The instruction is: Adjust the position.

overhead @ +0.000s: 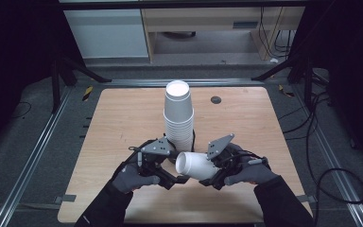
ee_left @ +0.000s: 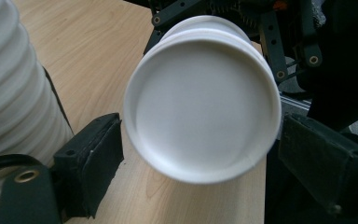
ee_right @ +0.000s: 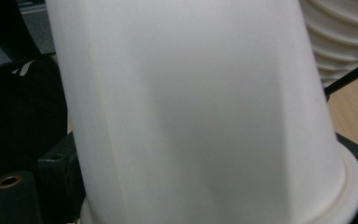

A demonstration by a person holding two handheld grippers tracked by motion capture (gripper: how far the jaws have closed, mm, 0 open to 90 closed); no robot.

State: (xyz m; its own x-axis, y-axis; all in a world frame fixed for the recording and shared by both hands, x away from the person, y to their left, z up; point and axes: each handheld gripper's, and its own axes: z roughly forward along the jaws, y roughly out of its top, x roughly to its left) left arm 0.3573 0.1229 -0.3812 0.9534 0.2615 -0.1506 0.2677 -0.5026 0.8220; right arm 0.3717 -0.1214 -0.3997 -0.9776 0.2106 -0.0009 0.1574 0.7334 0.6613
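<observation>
A tall stack of white paper cups (overhead: 179, 113) stands upside down at the table's middle; its ribbed side is in the left gripper view (ee_left: 9, 93) and the right gripper view (ee_right: 345, 37). In front of it a single white cup (overhead: 196, 165) lies level in the air. My right gripper (overhead: 212, 177) is shut on it near its rim (ee_right: 205, 186). The cup's round base (ee_left: 203, 100) faces my left gripper (overhead: 175, 177), which is open. Its pads (ee_left: 93, 158) stand on either side of the base, a little apart from it.
The wooden table (overhead: 123, 123) has a dark round hole (overhead: 216, 100) behind the stack on the right. Metal rails (overhead: 38, 142) and cables (overhead: 321, 142) run along the floor on both sides. A desk and cabinet stand at the back.
</observation>
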